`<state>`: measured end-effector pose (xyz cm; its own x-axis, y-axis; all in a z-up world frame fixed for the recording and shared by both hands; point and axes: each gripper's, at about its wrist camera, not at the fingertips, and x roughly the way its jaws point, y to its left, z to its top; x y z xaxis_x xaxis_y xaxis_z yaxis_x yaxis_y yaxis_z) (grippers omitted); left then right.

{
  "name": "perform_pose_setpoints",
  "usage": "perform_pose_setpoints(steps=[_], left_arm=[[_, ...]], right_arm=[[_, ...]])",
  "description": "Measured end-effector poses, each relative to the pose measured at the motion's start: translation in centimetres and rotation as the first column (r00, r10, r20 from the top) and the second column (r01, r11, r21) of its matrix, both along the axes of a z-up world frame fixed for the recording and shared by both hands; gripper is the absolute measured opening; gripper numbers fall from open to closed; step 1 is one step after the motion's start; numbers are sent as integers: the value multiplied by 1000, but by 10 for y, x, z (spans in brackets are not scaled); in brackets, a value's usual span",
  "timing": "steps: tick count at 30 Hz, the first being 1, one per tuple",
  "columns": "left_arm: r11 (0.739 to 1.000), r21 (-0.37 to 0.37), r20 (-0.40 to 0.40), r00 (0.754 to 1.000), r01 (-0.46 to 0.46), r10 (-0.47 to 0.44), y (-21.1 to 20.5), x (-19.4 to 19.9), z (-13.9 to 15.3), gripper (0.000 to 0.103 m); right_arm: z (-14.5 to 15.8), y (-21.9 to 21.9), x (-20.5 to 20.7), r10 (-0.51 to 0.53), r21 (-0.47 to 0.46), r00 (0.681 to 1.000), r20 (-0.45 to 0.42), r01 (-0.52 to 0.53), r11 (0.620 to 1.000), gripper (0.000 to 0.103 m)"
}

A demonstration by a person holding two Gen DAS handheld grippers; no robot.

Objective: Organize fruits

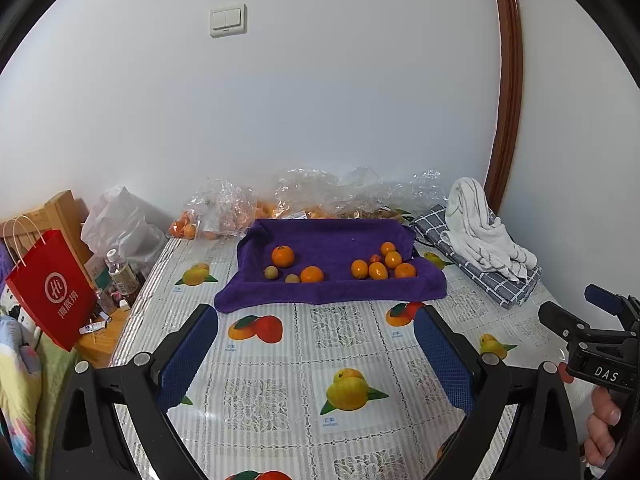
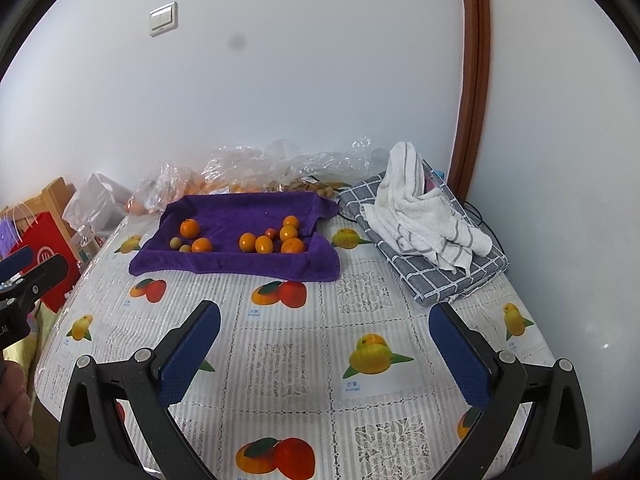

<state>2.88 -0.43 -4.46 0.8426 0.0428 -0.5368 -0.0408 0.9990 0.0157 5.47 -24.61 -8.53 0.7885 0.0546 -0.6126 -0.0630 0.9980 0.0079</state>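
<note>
A purple towel (image 1: 332, 240) (image 2: 240, 208) lies at the back of the table with fruit on it. On its left part sit two oranges (image 1: 283, 256) (image 2: 189, 228) and two small greenish-brown fruits (image 1: 271, 272) (image 2: 175, 243). On its right part lies a cluster of several small oranges (image 1: 378, 270) (image 2: 264, 244) with one small red fruit (image 1: 375, 258) (image 2: 271, 233). My left gripper (image 1: 316, 320) is open and holds nothing, well short of the towel. My right gripper (image 2: 324, 318) is open too, empty, over the patterned tablecloth.
Clear plastic bags of fruit (image 1: 224, 208) (image 2: 256, 172) line the wall behind the towel. A white towel (image 1: 480, 228) (image 2: 424, 220) lies on a folded grey checked cloth (image 1: 492, 280) (image 2: 440, 276) at the right. A red paper bag (image 1: 52, 288) and bottles (image 1: 120, 270) stand off the table's left edge.
</note>
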Motion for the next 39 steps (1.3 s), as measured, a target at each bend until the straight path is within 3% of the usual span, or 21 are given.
perform_pose_setpoints(steps=[39], left_arm=[[1000,-6,1,1000,2,-2,3,-3,2,99]], right_arm=[[1,7,-1,8,9,1000,0,-8,1000,102]])
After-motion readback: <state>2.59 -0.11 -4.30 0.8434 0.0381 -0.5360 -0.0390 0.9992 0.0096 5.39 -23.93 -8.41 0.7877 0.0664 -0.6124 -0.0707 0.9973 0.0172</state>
